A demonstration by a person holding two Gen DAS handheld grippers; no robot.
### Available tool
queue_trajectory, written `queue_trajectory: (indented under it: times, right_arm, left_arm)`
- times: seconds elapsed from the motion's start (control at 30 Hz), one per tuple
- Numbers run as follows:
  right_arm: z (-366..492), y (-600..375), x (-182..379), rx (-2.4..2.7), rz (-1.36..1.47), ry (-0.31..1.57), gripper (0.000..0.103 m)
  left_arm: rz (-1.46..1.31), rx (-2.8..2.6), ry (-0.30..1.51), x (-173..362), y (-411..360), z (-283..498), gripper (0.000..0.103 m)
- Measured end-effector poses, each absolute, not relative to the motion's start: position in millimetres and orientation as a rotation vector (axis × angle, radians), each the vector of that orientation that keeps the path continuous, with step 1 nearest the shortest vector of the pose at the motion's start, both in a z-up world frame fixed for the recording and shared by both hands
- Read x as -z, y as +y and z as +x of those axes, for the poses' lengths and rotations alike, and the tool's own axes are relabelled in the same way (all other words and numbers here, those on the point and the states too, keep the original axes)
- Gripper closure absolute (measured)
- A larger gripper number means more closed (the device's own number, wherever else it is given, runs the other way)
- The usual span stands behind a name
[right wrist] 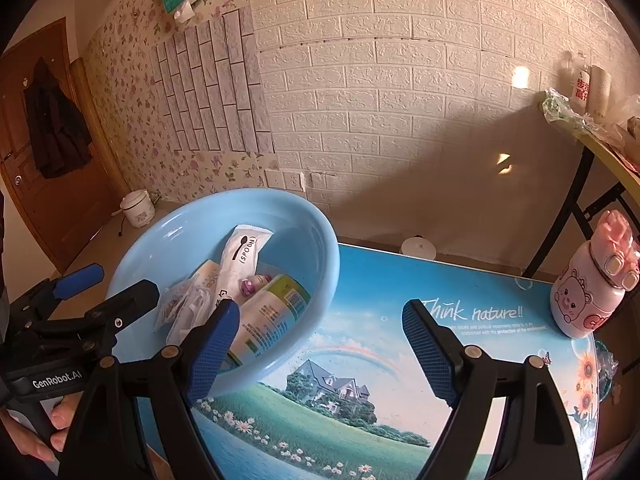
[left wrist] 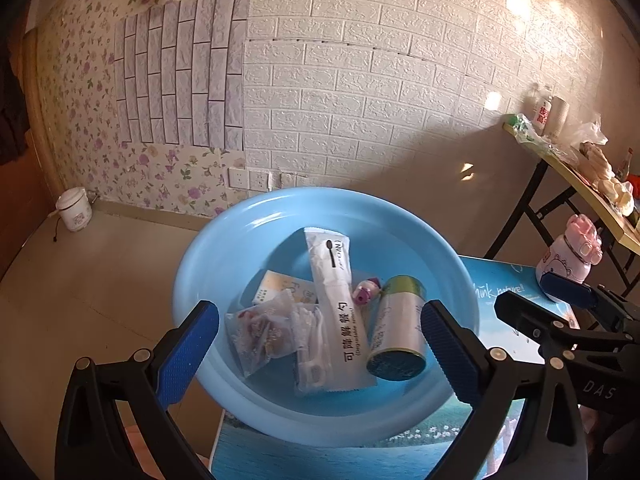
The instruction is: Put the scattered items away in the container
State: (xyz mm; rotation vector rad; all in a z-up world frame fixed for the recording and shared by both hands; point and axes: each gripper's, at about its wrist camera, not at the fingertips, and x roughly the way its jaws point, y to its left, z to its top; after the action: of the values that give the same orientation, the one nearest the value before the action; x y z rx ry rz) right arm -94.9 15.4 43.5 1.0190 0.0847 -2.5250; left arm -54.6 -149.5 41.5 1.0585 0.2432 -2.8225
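Note:
A light blue basin [left wrist: 224,256] stands at the left end of the picture-printed table [right wrist: 380,380]. In it lie a white spoon packet [left wrist: 332,292], a green and gold can [left wrist: 398,328] on its side, a clear sachet [left wrist: 260,334], a floss-pick bag [left wrist: 310,354], a yellow-white box [left wrist: 276,286] and a small pink toy [left wrist: 366,290]. My left gripper [left wrist: 320,344] is open and empty, just above the basin's near side. My right gripper [right wrist: 322,344] is open and empty over the table, right of the basin [right wrist: 320,264]. The left gripper also shows in the right wrist view [right wrist: 116,288].
A pink cartoon bottle [right wrist: 588,292] stands at the table's right end. A white round lid [right wrist: 418,246] peeks over the far edge. A cluttered folding table [left wrist: 580,172] stands at the right. A rice cooker [left wrist: 74,208] sits on the floor by the wall.

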Motion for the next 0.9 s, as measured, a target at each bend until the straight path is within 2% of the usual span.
queue_trajectory:
  times: [0.9]
  right_arm:
    - [-73,89,-53,2.628,1.043,-0.033,0.018]
  left_arm:
    - [1.118,2.914,0.117,-58,-80,-55,0.000]
